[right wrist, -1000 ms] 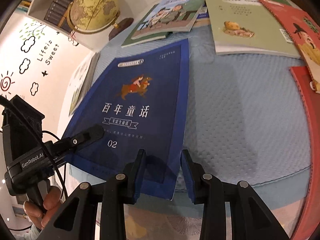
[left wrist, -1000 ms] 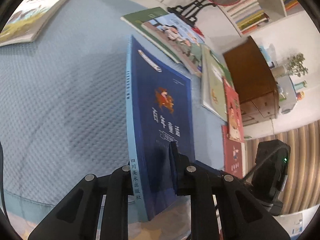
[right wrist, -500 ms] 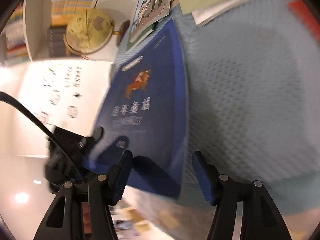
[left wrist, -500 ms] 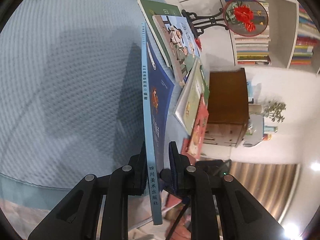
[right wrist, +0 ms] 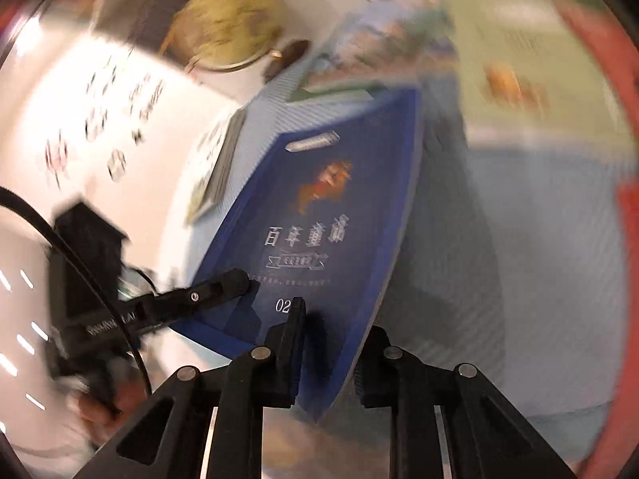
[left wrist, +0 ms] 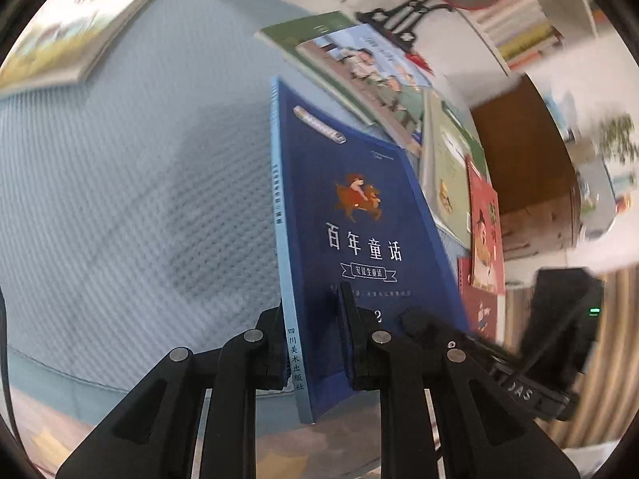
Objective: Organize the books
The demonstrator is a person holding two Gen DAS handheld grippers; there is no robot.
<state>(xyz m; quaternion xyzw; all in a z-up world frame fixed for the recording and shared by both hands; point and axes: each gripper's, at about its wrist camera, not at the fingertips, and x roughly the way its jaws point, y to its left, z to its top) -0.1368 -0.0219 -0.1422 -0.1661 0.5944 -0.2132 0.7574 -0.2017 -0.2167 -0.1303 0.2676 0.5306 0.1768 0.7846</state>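
A dark blue book with a white title stands tilted on its edge above the light blue tablecloth. My left gripper is shut on the book's lower end, next to the pale blue spine. In the blurred right wrist view the same blue book passes between the fingers of my right gripper. Its jaws are closing, one pad on the cover, the other behind the book's lower free edge. A left finger shows on the cover there too.
Other books lie on the cloth: a green and illustrated pair, a pale green one, red ones, and one at the far left. A brown cabinet stands beyond the table, and a globe by the wall.
The right jaws went wide and have now come together around the book's lower edge. The book swung edge-on to the left camera, then back to cover-facing.
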